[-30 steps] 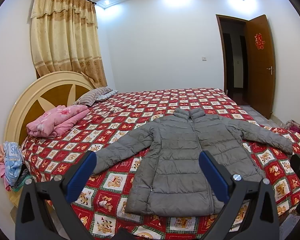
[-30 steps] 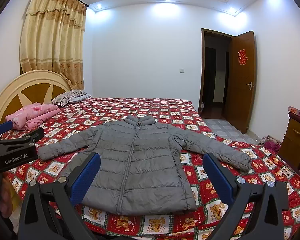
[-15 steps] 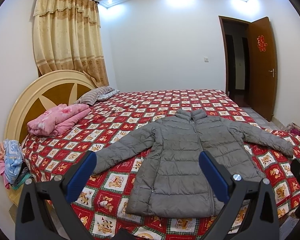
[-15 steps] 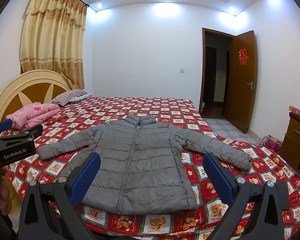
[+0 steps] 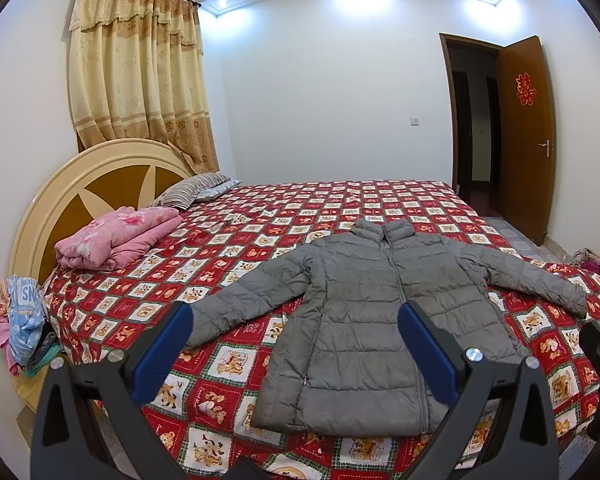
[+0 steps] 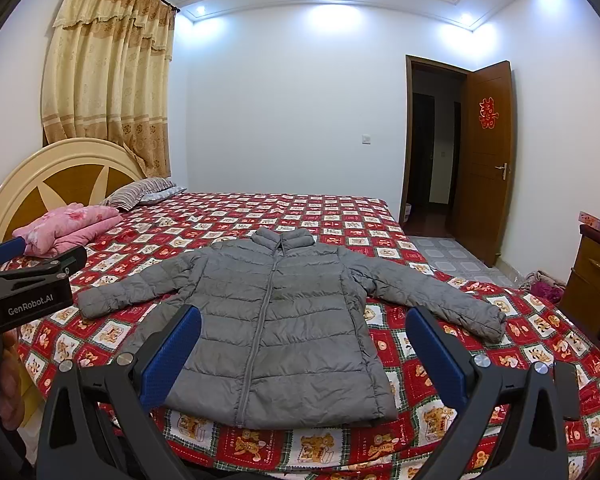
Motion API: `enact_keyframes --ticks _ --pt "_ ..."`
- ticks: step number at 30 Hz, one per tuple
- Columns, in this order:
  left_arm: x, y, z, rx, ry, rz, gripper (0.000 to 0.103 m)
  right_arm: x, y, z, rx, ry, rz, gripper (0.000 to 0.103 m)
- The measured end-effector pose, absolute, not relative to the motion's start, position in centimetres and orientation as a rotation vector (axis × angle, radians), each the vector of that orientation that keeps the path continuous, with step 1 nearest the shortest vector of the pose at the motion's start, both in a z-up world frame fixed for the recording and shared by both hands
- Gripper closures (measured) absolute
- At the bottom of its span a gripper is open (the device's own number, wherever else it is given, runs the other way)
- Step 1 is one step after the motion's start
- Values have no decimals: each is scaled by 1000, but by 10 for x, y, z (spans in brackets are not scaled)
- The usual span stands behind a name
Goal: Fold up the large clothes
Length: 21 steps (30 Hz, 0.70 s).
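Lying flat: a grey puffer jacket (image 5: pixel 380 320) is spread front-up and zipped on the near part of a bed, collar pointing away, hem close to the near edge
Sleeves: both are stretched out to the sides, angled slightly toward the near edge; the left sleeve (image 5: pixel 244 300) ends near the left gripper's left finger in the left wrist view, and the right sleeve (image 6: pixel 440 300) reaches toward the bed's right side
Bedspread (image 5: pixel 340 208): a red patchwork cover with small cartoon squares is seen over the whole bed
Left gripper (image 5: pixel 296 344): its blue-padded fingers are held wide apart, nothing is gripped, and it is raised in front of the jacket's lower half without touching it
Right gripper (image 6: pixel 302 348): its fingers are likewise spread wide and empty, framing the jacket's hem from in front, apart from the fabric
Side view: the left gripper's black body, marked GenRobot.AI, is seen at the left edge of the right wrist view, with part of a hand (image 6: pixel 8 384) below it
Headboard (image 5: pixel 100 184): a rounded cream and brown panel is seen at the bed's left
Pink quilt (image 5: pixel 116 236): folded, it is placed near the headboard, well apart from the jacket
Striped pillow (image 5: pixel 192 192): it is set beyond the quilt
Door (image 6: pixel 488 152): a brown door is seen standing open at the right
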<state>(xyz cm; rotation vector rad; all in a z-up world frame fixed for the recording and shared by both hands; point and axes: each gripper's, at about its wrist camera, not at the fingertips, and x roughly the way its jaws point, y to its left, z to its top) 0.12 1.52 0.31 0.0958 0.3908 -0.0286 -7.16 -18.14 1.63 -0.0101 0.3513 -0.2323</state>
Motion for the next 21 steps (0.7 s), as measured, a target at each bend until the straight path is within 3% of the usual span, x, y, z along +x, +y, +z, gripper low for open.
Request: enact_keyframes --ticks 21 --pt "1 15 3 99 391 -31 0 -70 -181 15 -8 359 -228 1"
